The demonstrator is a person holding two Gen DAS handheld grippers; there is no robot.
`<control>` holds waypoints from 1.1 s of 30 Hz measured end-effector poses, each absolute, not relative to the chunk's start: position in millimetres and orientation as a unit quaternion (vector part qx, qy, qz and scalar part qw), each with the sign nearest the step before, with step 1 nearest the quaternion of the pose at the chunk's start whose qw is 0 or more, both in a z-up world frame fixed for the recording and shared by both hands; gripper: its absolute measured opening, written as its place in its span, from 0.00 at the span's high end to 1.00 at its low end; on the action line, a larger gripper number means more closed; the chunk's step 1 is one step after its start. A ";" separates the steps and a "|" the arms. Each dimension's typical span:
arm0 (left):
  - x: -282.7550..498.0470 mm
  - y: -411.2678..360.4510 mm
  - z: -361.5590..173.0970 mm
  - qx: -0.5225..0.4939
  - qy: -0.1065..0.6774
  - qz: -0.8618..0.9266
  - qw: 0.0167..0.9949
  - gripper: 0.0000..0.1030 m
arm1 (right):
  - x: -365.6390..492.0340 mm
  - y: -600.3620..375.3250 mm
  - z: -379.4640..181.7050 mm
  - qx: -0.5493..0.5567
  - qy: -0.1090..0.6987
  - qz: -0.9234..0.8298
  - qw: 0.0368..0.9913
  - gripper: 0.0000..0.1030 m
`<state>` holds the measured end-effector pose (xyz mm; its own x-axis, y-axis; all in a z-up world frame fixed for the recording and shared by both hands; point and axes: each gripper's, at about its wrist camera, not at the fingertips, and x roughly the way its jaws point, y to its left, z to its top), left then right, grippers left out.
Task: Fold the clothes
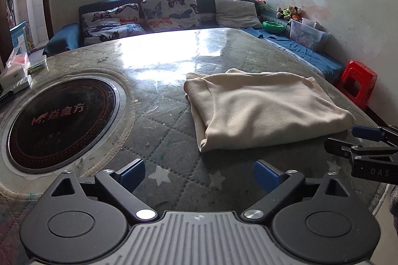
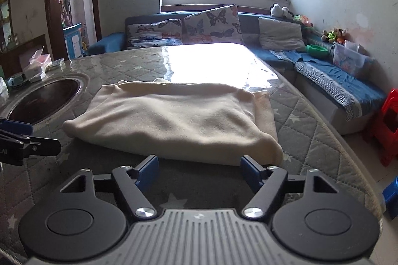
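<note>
Blue-padded fingers of the left gripper point(image 1: 200, 176) stand wide apart over the quilted table cover point(image 1: 161, 120), with nothing between them. The right gripper point(image 2: 199, 171) is likewise spread wide and empty, its fingertips just short of the near edge of the cream garment point(image 2: 171, 123). Each tool shows at the edge of the other's view, so the two sit side by side at the near rim of the table.

The garment lies flat on the table as a thick, roughly rectangular bundle, several layers deep, with a lower layer peeking out along its right side in the right wrist view. It sits to the right of the round cooktop point(image 1: 59, 123) set into the table, apart from it. Judging by the stacked layers and tidy outline, the folding looks nearly or fully done; both tools appear to rest clear so the bundle stays undisturbed. Small boxes point(image 1: 15, 76) sit at the table's far left, well away.
</note>
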<state>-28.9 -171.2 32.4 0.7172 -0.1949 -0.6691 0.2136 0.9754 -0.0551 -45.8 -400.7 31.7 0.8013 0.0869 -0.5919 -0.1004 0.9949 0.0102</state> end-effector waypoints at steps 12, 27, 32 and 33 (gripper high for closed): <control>-49.9 -172.0 30.7 0.018 0.354 -0.105 0.929 0.00 | -59.8 -385.8 33.5 -0.028 0.305 0.045 0.951 0.03; -61.2 -177.1 26.9 0.023 0.352 -0.112 0.929 0.00 | -64.7 -383.9 31.6 -0.040 0.307 0.017 0.951 0.00; -61.3 -180.7 24.4 0.025 0.354 -0.117 0.927 0.00 | -64.2 -385.4 30.6 -0.038 0.309 0.013 0.950 0.00; -61.2 -181.8 23.8 0.026 0.355 -0.117 0.927 0.00 | -64.1 -385.6 30.3 -0.038 0.309 0.012 0.950 0.00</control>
